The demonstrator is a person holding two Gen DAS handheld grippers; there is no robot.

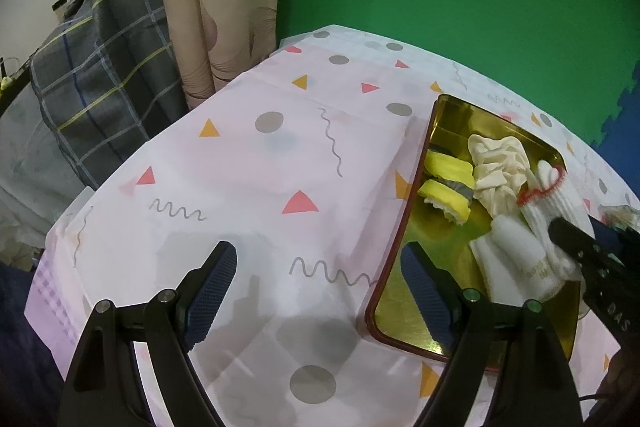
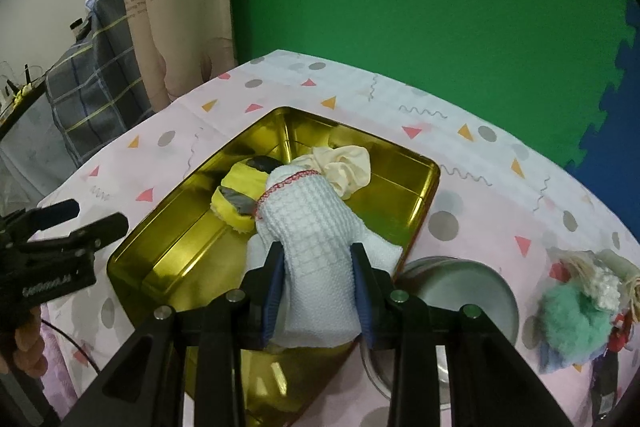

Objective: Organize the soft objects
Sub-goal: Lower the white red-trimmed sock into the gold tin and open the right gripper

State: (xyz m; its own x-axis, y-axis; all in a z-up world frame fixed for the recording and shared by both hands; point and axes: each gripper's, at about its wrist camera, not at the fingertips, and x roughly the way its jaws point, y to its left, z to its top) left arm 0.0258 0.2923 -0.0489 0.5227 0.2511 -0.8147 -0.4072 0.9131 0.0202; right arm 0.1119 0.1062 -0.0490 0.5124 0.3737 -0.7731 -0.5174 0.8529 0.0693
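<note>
White knit sock [image 2: 316, 247] held over gold tray [image 2: 168, 239].
Right gripper [image 2: 318, 267] fingers pinch the sock; left gripper [image 1: 320, 291], at 9 o'clock, gapes empty above tabletop [image 1: 248, 187].

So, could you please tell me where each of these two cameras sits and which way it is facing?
Left wrist: rides the left hand-held gripper, facing down at the patterned tablecloth and the gold tray; its own open fingers show, and the right hand-held gripper enters at right.
Right wrist: rides the right hand-held gripper, facing down into the gold tray; its fingers flank a white knitted glove; the left hand-held gripper and a hand show at left.
Shared: tray, glove, yellow cloth, cream cloth.
</note>
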